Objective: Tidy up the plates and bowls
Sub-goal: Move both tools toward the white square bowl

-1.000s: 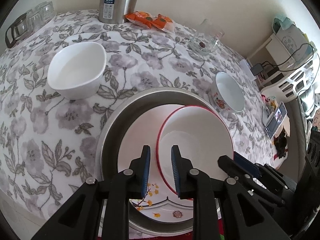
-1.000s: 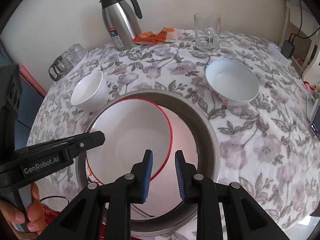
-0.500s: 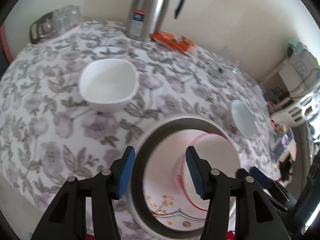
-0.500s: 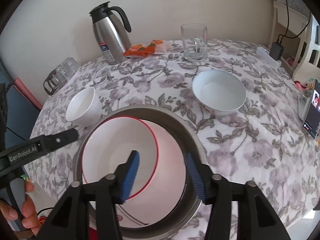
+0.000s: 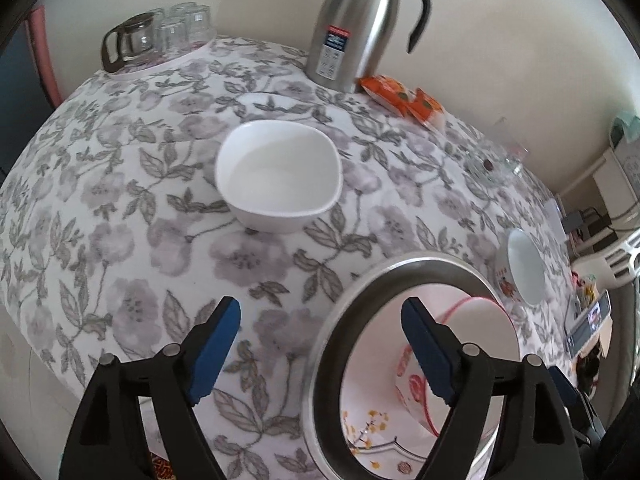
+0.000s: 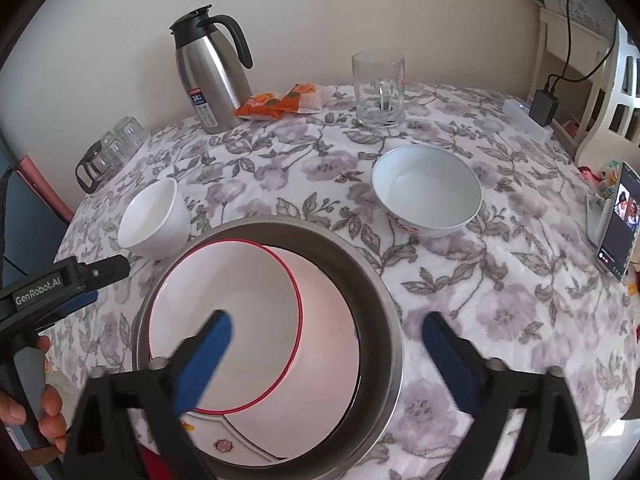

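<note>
A steel basin (image 6: 376, 280) stands at the near edge of the flowered table. It holds a red-rimmed white bowl (image 6: 232, 312) leaning on a patterned plate (image 6: 240, 440). My right gripper (image 6: 328, 320) hangs over the basin, jaws opening wide, nothing between the pads. My left gripper (image 5: 320, 306) hovers over the basin's left rim (image 5: 352, 292) and the cloth, jaws also opening and empty. A white square bowl (image 5: 278, 176) sits beyond the left gripper. A round patterned bowl (image 6: 426, 190) stands to the basin's far right.
At the back stand a steel jug (image 6: 208, 80), orange snack packets (image 6: 280, 104), a glass mug (image 6: 378, 88) and a glass pot with tumblers (image 5: 156, 36). A phone (image 6: 616, 220) leans at the table's right edge. A hand (image 6: 44, 412) holds the left gripper's handle.
Both grippers have gone from nearly shut to wide open. The left gripper has swung left, off the basin's middle toward the square bowl. The right gripper has hardly moved.
</note>
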The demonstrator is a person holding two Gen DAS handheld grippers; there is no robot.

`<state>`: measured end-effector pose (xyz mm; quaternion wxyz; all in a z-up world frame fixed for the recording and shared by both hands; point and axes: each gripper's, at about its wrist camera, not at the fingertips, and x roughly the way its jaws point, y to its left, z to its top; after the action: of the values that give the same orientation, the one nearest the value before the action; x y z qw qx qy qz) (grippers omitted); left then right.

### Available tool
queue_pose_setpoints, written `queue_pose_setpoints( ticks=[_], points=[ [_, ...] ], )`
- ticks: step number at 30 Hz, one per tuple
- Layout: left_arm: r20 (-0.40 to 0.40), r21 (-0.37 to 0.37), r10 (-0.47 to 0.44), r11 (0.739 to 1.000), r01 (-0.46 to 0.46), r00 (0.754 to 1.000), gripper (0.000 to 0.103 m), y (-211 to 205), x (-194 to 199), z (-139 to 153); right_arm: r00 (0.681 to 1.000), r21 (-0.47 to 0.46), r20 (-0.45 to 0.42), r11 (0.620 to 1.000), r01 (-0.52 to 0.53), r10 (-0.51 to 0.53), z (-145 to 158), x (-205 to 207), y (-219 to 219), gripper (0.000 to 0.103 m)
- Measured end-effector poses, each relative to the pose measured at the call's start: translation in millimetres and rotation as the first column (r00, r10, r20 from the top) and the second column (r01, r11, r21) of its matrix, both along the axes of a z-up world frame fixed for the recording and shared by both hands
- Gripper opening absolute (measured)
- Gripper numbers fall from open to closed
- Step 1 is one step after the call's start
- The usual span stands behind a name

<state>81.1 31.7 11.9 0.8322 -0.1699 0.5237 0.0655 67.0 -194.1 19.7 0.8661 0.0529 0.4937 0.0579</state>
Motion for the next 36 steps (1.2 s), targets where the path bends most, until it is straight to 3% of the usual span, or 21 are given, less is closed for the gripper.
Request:
queue_pose_setpoints(
  ticks=[3,6,15,19,24,31,36],
  points=[
    [0.014,0.03,0.03,0.999,-0.03,0.999,0.095,6.8,-0.1,0.1,1.0,0.003,0.014,1.0,0.008,-0.008,0.5,-0.1,-0.4,0.103],
    [0.025,0.061,0.066,0.996,-0.067,0.998,0.095,15.2,0.3,2.1,1.0,0.008,0.022,1.0,0.02,-0.02,0.6,0.0,-1.4,0.103],
    [0.092,0.057,0.197,0.978,-0.203,0.976,0.095,51.6,0.5,12.7,0.99,0.045,0.12,0.997,0.063,-0.068,18.2,-3.5,1.6,0.103],
    [0.124,0.095,0.208,0.971,-0.22,0.97,0.095,60.6,5.9,14.9,0.984,0.065,0.16,0.996,0.066,-0.075,28.9,-4.8,12.1,0.103],
    [0.166,0.088,0.224,0.967,-0.241,0.96,0.096,73.9,13.1,18.1,0.978,0.091,0.206,0.996,0.007,-0.026,45.6,-3.9,37.0,0.103],
    [0.226,0.062,0.246,0.962,-0.266,0.943,0.096,89.7,14.5,26.2,0.984,0.096,0.175,0.994,-0.044,0.027,50.4,14.5,77.6,0.103],
    [0.186,0.042,0.273,0.957,-0.286,0.944,0.096,105.0,20.6,22.5,0.99,0.113,0.142,0.993,-0.041,0.024,50.6,33.0,97.0,0.103]
  ],
)
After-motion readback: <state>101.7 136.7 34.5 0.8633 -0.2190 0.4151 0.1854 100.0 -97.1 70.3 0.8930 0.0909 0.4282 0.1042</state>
